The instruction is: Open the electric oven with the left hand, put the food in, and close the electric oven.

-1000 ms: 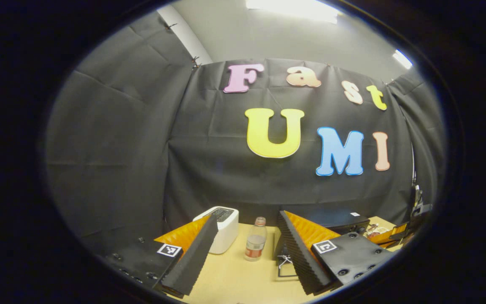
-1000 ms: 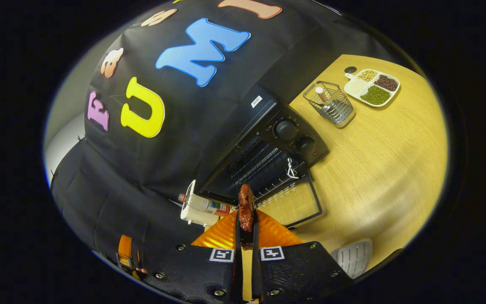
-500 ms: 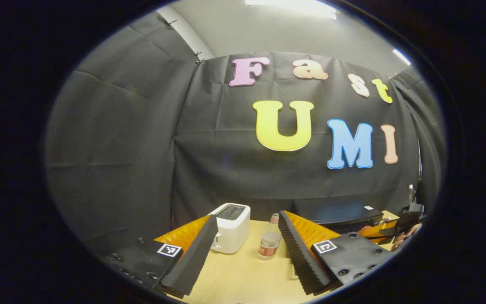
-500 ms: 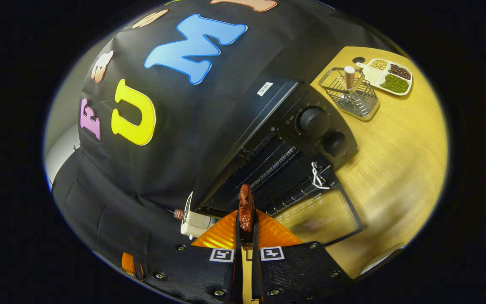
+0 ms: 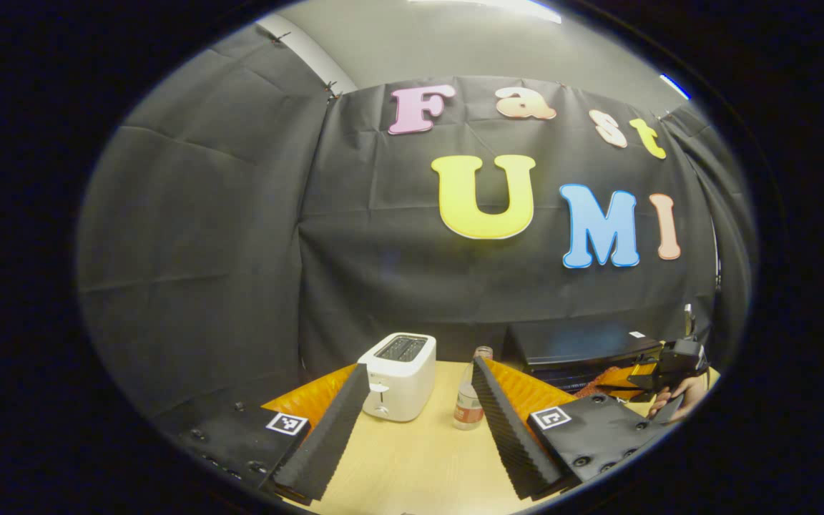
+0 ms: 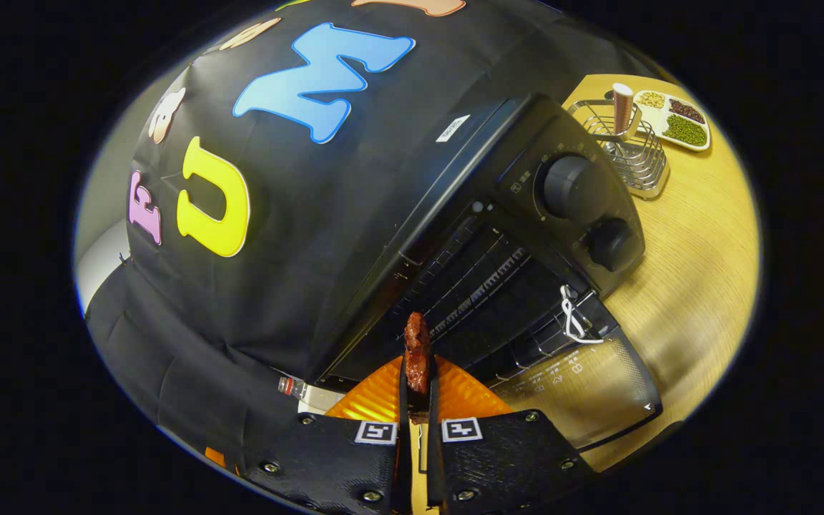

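Note:
The black electric oven (image 6: 526, 214) stands open, its glass door (image 6: 584, 386) folded down onto the wooden table (image 6: 698, 243), and a wire rack (image 6: 483, 293) shows inside. My right gripper (image 6: 416, 365) is shut on a reddish-brown piece of food (image 6: 416, 350), held just in front of the oven's mouth. In the left gripper view my left gripper (image 5: 419, 379) is open with nothing between its fingers, well left of the oven (image 5: 576, 347). At the far right of that view a hand holds the other gripper (image 5: 662, 368) by the oven.
A white toaster (image 5: 399, 365) and a small bottle (image 5: 468, 400) stand on the table ahead of the left gripper. Right of the oven sit a wire basket (image 6: 630, 150) with a small cylinder in it and a divided dish of beans (image 6: 677, 121).
My right gripper has carried the food closer to the open oven, which now looms larger. The left gripper has drifted so the toaster and bottle sit more centred between its fingers.

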`<state>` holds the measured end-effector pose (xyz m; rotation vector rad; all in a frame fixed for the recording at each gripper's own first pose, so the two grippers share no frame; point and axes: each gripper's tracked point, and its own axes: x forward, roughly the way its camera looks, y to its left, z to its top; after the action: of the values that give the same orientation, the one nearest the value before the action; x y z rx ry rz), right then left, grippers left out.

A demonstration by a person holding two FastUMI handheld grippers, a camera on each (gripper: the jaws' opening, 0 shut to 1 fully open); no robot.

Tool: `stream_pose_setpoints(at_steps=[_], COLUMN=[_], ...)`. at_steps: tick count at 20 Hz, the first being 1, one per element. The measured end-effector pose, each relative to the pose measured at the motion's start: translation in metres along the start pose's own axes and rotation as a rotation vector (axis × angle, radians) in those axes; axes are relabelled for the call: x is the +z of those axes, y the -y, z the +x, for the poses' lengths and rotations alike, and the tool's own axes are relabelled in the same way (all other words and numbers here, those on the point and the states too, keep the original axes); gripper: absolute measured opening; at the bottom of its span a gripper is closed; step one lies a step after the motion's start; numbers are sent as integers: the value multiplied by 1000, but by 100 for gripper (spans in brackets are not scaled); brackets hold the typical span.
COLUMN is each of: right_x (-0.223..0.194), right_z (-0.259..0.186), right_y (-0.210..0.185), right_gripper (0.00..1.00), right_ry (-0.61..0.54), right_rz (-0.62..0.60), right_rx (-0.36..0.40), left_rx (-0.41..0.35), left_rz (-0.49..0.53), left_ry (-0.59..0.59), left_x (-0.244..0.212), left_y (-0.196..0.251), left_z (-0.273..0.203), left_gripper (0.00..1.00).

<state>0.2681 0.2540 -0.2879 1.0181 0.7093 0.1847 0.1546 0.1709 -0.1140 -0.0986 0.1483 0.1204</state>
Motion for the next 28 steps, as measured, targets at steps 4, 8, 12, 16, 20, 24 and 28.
stream_pose_setpoints(at_steps=[4, 8, 12, 16, 20, 24, 28], right_x=[8, 13, 19, 23, 30, 47, 50], right_z=[17, 32, 33, 34, 24, 3, -33], right_y=[-4, 11, 17, 43, 49, 45, 36], right_gripper=[9, 8, 10, 10, 44, 97, 97], right_ry=[39, 52, 67, 80, 101, 147, 147], right_rz=[2, 8, -12, -103, -181, -276, -363], right_rx=[13, -4, -10, -134, -175, -199, -195], left_rx=[3, 6, 13, 15, 2, -18, -58], left_rz=[8, -1, 3, -4, 5, -6, -27], left_ry=[-21, -44, -44, -52, -40, -41, -51], left_x=[-8, -17, -14, -17, -11, -12, -17], left_y=[0, -1, -2, 1, 12, 25, 47], left_z=[0, 1, -1, -5, -7, -11, -14], left_gripper=[98, 97, 100, 97, 98, 97, 100])
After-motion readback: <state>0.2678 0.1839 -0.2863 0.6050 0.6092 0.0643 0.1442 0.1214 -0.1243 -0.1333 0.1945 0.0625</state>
